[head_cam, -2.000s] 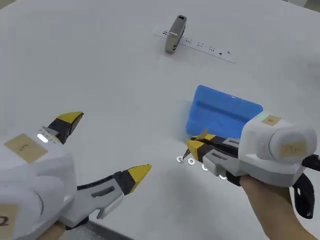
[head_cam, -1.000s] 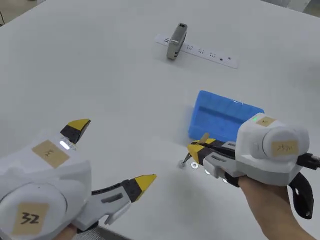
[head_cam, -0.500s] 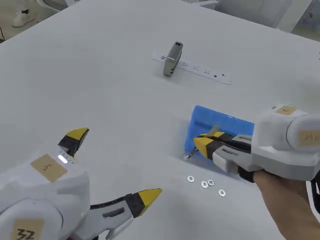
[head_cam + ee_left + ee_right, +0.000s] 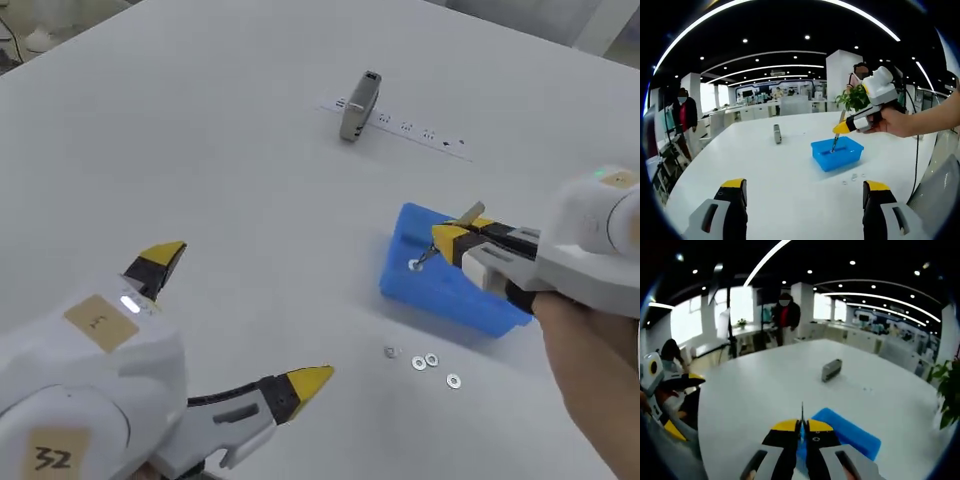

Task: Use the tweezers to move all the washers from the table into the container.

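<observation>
Four washers (image 4: pixel 418 363) lay loose on the white surface (image 4: pixel 200 150), near the long edge of the blue container (image 4: pixel 460 300) that faced me. One more washer (image 4: pixel 415 265) showed inside the container, right at the tip of the tweezers (image 4: pixel 427 255). I could not tell whether it was pinched or lying free. My right tool (image 4: pixel 452 240) was clamped narrow on the tweezers, held over the container's left end. My left tool (image 4: pixel 238 318) hung with its jaws spread wide, holding nothing, well apart to the near left. A broad stretch of open surface lay between the two tools. Beyond the container, a power strip (image 4: pixel 420 132) lay flat with an adapter (image 4: pixel 360 105) plugged into it.
</observation>
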